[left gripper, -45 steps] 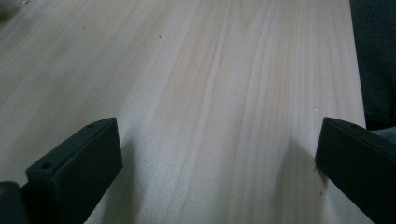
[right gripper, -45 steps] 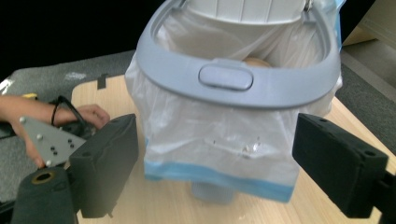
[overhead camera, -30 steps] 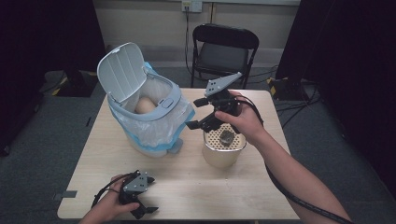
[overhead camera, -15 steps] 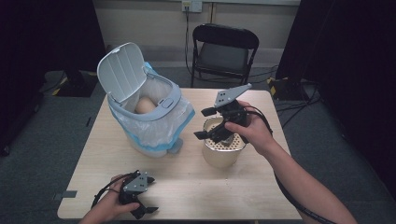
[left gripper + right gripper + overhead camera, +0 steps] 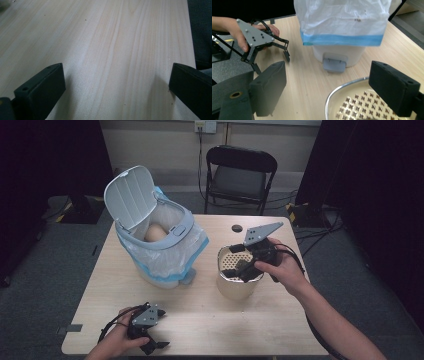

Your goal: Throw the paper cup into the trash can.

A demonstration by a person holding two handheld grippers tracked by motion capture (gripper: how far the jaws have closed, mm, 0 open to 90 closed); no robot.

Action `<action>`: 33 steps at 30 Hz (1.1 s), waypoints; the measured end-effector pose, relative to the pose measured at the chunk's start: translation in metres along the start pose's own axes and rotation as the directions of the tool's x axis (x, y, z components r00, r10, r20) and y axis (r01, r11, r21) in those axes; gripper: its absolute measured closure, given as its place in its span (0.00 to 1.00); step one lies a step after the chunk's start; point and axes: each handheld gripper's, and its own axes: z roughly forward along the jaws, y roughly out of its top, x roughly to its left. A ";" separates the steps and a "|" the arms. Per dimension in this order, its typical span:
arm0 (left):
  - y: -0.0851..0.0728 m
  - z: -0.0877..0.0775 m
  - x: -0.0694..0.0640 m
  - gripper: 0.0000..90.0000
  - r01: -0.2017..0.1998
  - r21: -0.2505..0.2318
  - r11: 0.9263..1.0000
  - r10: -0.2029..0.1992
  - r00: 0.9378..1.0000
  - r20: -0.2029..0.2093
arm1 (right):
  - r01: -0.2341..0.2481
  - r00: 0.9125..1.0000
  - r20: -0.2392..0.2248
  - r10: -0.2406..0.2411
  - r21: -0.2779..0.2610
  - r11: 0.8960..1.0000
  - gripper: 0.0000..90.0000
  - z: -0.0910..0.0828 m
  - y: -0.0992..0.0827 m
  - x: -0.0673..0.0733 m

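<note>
Nearest you, your left gripper rests low on the near edge of the table, its claw spread wide with bare wood between the jaws, holding nothing.

Farther out on your right, the right gripper hovers over the mouth of the cream container, which stands upright on the table just to the right of the bin. Its claw is also apart and empty; in the right gripper view one jaw sits above the perforated insert and the other hangs outside the metal rim, so the rim lies between them.

The container looks stiff and fairly light, probably a smooth-walled pot with a thin metal strainer seated in its top. Smooth sides could slip, so the rim is likely your best hold: pinch it with one jaw inside and one outside, squarely, and lift straight. The insert may come loose from the pot, so expect only that part to rise if it is not fixed.

Its long axis runs vertically, mouth pointing up toward the camera.

Beyond it, the bin stands with its lid tipped back and open, a plastic bag draped over its rim, and something pale inside. A folding chair stands past the far edge of the table.
</note>
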 end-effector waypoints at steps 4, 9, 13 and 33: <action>0.000 0.000 0.000 0.00 -0.002 -0.004 1.000 0.002 1.000 0.001 | -0.012 1.000 0.008 0.012 -0.005 1.000 0.16 -0.007 -0.007 -0.001; 0.000 0.000 0.000 0.00 -0.001 0.001 1.000 0.001 1.000 -0.001 | -0.016 1.000 0.022 0.016 -0.009 1.000 0.16 -0.016 -0.013 -0.002; 0.000 0.000 0.000 0.00 0.000 -0.002 1.000 0.000 1.000 0.000 | -0.018 0.999 0.031 0.018 0.002 1.000 0.16 -0.021 -0.020 -0.002; 0.000 0.000 0.000 0.00 -0.001 0.003 1.000 0.001 1.000 0.000 | -0.046 0.997 0.057 0.044 0.036 0.998 0.16 -0.035 -0.070 0.005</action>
